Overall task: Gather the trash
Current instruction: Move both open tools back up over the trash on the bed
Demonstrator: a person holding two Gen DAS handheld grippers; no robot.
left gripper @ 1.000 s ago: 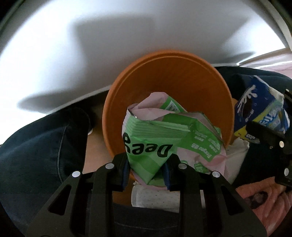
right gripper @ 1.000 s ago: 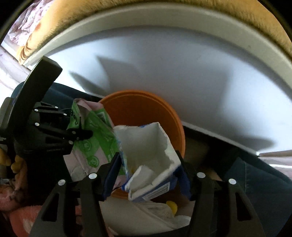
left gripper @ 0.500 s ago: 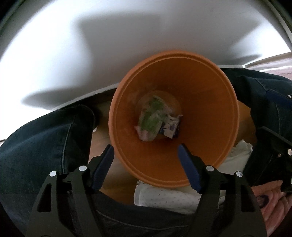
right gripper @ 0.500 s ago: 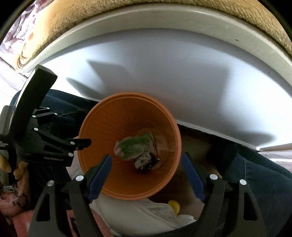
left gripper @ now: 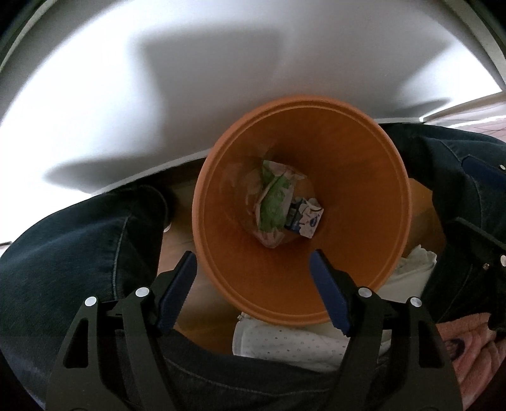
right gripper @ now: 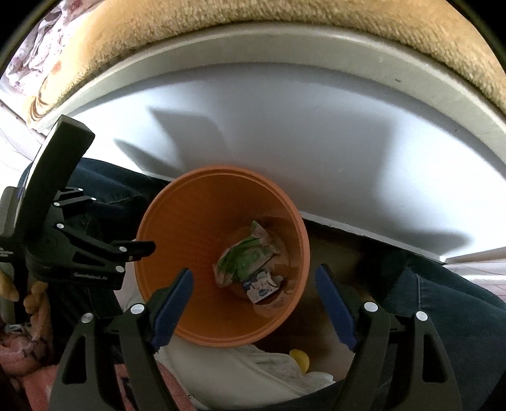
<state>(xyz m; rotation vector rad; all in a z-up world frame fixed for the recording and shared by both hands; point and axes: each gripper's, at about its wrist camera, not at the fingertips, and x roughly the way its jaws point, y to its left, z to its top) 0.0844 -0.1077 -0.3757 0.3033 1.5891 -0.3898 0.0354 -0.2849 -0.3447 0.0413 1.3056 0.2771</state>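
An orange bin [left gripper: 373, 253] stands on the floor between a person's legs in jeans; it also shows in the right wrist view [right gripper: 177, 240]. A crumpled green and pink wrapper [left gripper: 273, 202] [right gripper: 242, 257] and a blue and white carton [left gripper: 305, 219] [right gripper: 262, 286] lie at its bottom. My left gripper [left gripper: 253, 275] is open and empty above the bin's near rim; it also shows at the left of the right wrist view [right gripper: 139, 249]. My right gripper [right gripper: 254, 291] is open and empty above the bin.
A white panel [left gripper: 158, 95] rises behind the bin, with a tan carpet [right gripper: 284, 15] above it. White cloth [left gripper: 284, 344] and pink cloth [left gripper: 468, 341] lie near the bin. A small yellow thing [right gripper: 299, 357] lies by the white cloth.
One second ago each gripper was shut on a piece of trash above the bin. Both opened, and the wrapper and carton fell to the bin's bottom. Both grippers have risen slightly.
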